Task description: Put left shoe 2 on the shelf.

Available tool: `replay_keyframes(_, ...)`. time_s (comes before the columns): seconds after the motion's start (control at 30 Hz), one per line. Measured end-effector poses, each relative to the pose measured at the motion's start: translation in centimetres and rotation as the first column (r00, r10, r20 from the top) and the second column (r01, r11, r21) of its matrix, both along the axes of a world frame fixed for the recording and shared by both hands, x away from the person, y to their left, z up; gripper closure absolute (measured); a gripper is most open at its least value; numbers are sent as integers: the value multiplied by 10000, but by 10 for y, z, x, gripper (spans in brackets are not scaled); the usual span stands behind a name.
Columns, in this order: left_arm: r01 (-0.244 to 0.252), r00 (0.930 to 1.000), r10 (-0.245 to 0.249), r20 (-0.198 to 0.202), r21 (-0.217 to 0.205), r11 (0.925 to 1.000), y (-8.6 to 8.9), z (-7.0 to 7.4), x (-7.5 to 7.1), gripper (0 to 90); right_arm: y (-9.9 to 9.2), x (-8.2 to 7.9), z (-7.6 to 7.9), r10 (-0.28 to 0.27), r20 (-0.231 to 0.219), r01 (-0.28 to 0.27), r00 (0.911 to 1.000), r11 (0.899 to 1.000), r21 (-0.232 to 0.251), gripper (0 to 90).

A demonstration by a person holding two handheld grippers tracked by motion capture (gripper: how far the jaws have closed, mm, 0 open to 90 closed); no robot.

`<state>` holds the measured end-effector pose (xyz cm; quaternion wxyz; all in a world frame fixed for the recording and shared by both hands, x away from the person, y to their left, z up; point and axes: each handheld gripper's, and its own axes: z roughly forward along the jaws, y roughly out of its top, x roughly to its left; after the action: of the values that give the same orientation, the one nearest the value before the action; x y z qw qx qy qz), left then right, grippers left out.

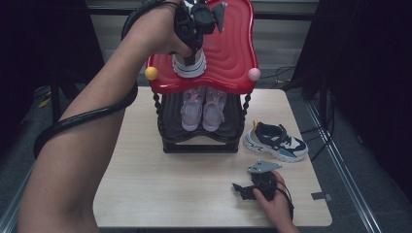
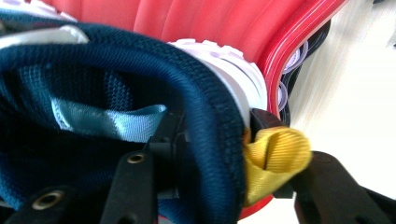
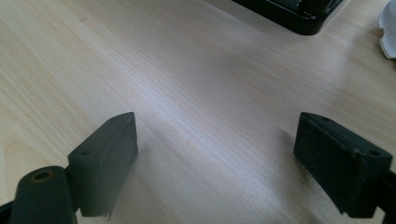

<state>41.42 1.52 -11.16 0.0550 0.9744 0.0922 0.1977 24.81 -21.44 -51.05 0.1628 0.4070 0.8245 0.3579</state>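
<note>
A navy shoe with a white sole (image 1: 188, 66) rests on the red top shelf (image 1: 228, 53) of a small rack. My left gripper (image 1: 192, 54) reaches down onto its heel. In the left gripper view the jaws (image 2: 215, 130) straddle the padded navy heel collar (image 2: 210, 93): one jaw is inside the shoe, the other outside against the folded yellow pull loop (image 2: 275, 158). Its matching navy shoe (image 1: 274, 141) lies on the table right of the rack. My right gripper (image 1: 241, 190) rests low over the table near the front edge, open and empty (image 3: 215, 158).
A pair of pink shoes (image 1: 203, 109) stands on the rack's black lower shelf (image 1: 170, 121). The rack's black base (image 3: 289, 14) lies ahead of the right gripper. The light wooden table (image 1: 160, 184) has bare room in front of the rack.
</note>
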Motion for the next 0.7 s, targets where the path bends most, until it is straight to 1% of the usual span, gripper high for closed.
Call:
replay_keyframes(0.03, -91, 9999, 90, -103, -35, 10000, 1, -1, 0, 539, 0, 0, 0, 2, 1, -2, 10000, 10000, -1, 131)
replay_keyframes(0.07, -195, 9997, 192, -179, -164, 9997, 1, -1, 1, 527, 0, 0, 0, -1, 0, 1, 10000, 10000, 1, 132)
replay_keyframes(0.13, -354, 9989, 347, -321, -223, 9991, 3, -1, 2, 506, 0, 0, 0, 0, -1, 0, 10000, 10000, -1, 132)
replay_keyframes(0.17, -482, 9981, 468, -389, -359, 9982, 3, -2, 3, 490, 0, 0, 0, -1, 0, 1, 10000, 10000, 0, 132)
replay_keyframes(0.2, -616, 9971, 597, -465, -408, 9973, 4, -2, 3, 474, 0, 0, 0, -1, -1, 1, 10000, 10000, 0, 132)
replay_keyframes(0.33, -670, 9969, 646, -446, -564, 9962, 5, -2, 3, 443, 0, 0, 0, 0, 2, 0, 10000, 10000, -1, 132)
replay_keyframes(0.4, -771, 9959, 743, -518, -544, 9955, 6, -1, 2, 434, 0, 0, 0, 1, 0, -1, 10000, 10000, -1, 131)
replay_keyframes(0.5, -758, 9957, 722, -584, -619, 9952, 6, 0, 2, 392, 0, 0, 0, 1, 1, -1, 10000, 10000, -1, 132)
replay_keyframes(0.7, -923, 9932, 862, -783, -781, 9927, 6, 0, 1, 334, 0, 0, 0, 0, 1, 0, 10000, 10000, -2, 132)
